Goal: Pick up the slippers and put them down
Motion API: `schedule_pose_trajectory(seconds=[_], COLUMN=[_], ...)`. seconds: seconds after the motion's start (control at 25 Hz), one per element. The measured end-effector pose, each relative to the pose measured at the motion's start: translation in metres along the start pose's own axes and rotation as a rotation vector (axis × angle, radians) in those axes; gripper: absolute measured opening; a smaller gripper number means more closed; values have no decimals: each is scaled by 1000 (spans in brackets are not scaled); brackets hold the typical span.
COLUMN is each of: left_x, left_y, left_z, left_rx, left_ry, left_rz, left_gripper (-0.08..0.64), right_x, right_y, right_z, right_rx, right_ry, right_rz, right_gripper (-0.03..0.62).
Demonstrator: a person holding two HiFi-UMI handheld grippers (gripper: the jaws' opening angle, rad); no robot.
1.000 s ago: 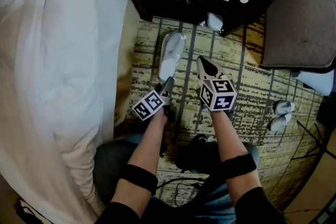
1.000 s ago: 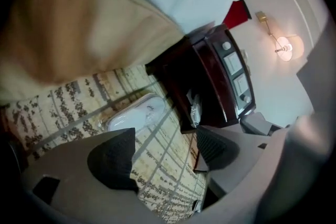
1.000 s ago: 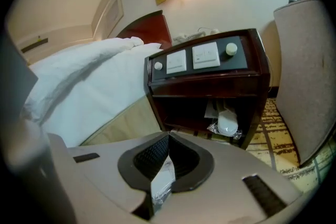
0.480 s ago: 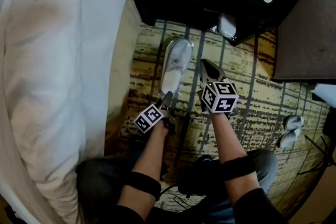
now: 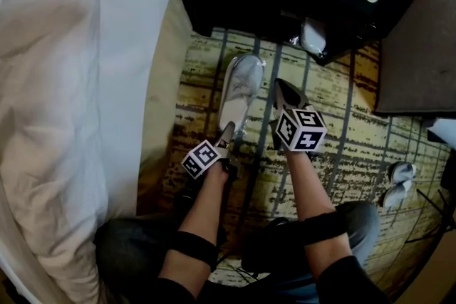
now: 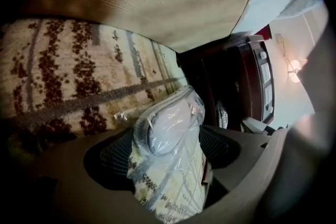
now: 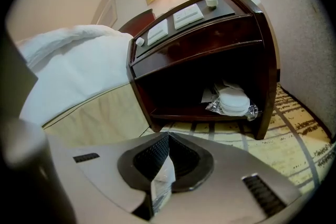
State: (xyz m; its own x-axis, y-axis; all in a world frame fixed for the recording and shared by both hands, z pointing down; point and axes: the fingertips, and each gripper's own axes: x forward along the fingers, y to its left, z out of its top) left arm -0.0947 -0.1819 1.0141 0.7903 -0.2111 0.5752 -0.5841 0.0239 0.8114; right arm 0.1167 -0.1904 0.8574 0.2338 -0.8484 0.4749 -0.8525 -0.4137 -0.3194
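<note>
Centrally, the wrapped slipper [image 5: 241, 85] lies on the carpet [image 5: 320, 103], at 12 o'clock between the left gripper's [image 5: 229, 129] spread jaws, which have just been opening; its red label [image 6: 206, 171] is unreadable. Right gripper [image 7: 165, 149], at 3 o'clock: jaws pinching plastic film [image 7: 163, 181].

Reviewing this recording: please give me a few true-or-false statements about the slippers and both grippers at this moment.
1. The wrapped slipper lies on the carpet beside the bed. True.
2. The left gripper has its jaws pressed flat together. False: they stand apart and have just been opening, with the wrapped slipper between them.
3. The right gripper is shut on a thin bit of clear plastic. True.
4. The bottom shelf of the nightstand is bare. False: a wrapped white pack sits on it.
</note>
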Motion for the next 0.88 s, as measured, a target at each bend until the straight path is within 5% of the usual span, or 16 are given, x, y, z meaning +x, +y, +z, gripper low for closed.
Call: schedule_pose_trajectory(seconds=[0.28,0.88], left_x=[7,1], left_y=[7,26], left_z=[4,4], left_rx=[-5,-18], left_ry=[-25,-80], left_rz=[0,-20], left_gripper=[388,72], right_x=[5,7], right_y=[-7,-18], right_z=[-1,-18], right_rx=[17,29], right_ry=[-11,10], right_rz=[6,-8], right_gripper=[2,2])
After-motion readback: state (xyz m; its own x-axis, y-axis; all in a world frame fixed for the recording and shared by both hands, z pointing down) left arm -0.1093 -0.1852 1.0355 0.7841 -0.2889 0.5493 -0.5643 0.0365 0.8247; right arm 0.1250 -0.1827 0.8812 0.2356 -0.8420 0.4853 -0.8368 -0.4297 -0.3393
